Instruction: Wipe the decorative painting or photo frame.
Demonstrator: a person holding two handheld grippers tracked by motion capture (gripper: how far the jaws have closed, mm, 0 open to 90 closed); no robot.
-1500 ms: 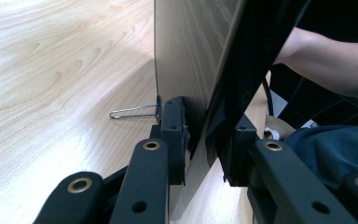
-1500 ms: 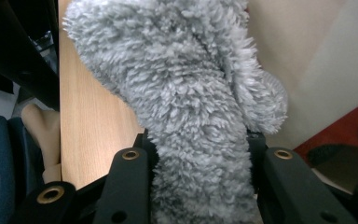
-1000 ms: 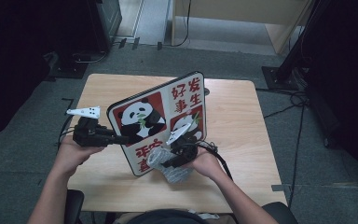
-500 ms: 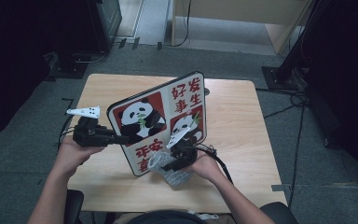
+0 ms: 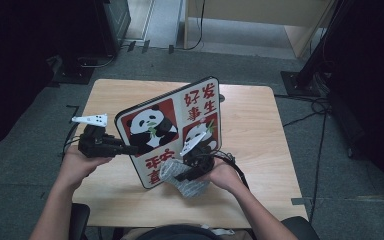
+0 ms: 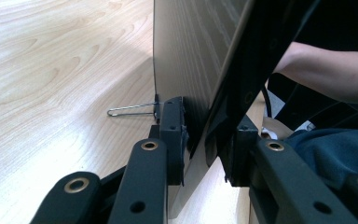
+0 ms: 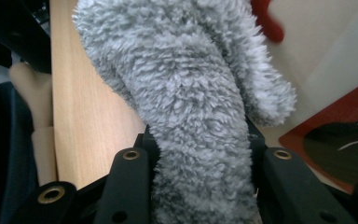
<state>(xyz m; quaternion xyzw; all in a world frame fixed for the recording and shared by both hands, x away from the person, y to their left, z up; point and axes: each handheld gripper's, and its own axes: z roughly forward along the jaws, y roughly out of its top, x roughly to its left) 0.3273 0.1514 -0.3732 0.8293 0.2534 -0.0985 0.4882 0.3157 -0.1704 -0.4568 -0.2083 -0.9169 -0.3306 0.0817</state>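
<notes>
**Panda board held on edge, grey cloth at its face**

A flat board (image 5: pixel 172 127) printed with pandas and red characters stands tilted on the wooden worktop (image 5: pixel 260 130), its lower edge resting near the middle and its printed face turned toward the person. In the left gripper view the board (image 6: pixel 186 56) shows its plain wood-grain back, and a thin wire leg (image 6: pixel 130 110) sticks out from its bottom edge, lying on the worktop (image 6: pixel 51 70).

The left tongs (image 5: pixel 125 149) are clenched on the board's left edge; the left gripper view shows the left tongs (image 6: pixel 204 140) with one jaw pressed against each side of the panel. The left hand (image 5: pixel 77 165) holds them from the worktop's left side.

The right tongs (image 5: pixel 187 175) are clamped on a fluffy grey cloth (image 5: pixel 182 180), which lies against the board's lower right part, touching the printed face just above the worktop. In the right gripper view the cloth (image 7: pixel 191 107) bulges up from between the jaws of the right tongs (image 7: pixel 200 158), with the board's cream and red print (image 7: pixel 326 93) right behind it. The right hand (image 5: pixel 225 174) grips them near the worktop's front edge.
</notes>
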